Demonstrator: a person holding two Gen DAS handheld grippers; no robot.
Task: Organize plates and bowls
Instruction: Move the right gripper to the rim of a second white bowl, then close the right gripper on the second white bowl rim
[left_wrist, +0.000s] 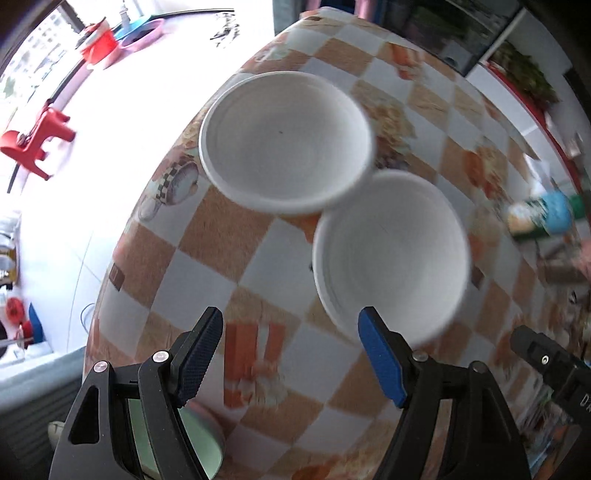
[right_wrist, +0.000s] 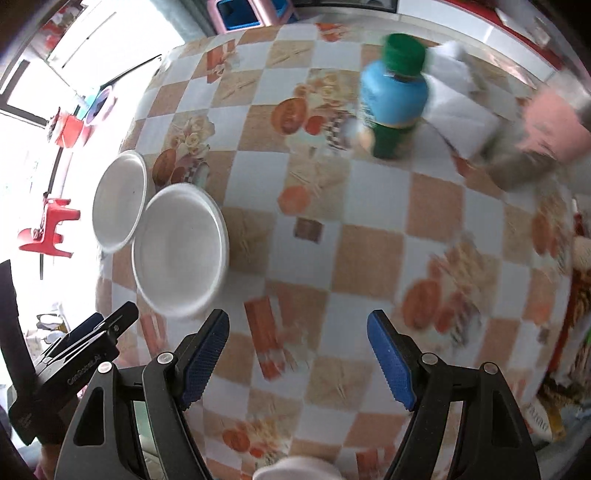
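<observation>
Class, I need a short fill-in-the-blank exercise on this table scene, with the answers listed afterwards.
1. The two bowls are ____ in colour.
2. The bottle wears a ____ cap.
3. The jaws of the left gripper and right gripper stand ____.
4. The tablecloth has a ____ pattern.

Answers: white; green; open; checkered

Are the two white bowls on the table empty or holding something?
Empty. Both white bowls sit upright on the checkered tablecloth, showing bare white interiors.
</observation>
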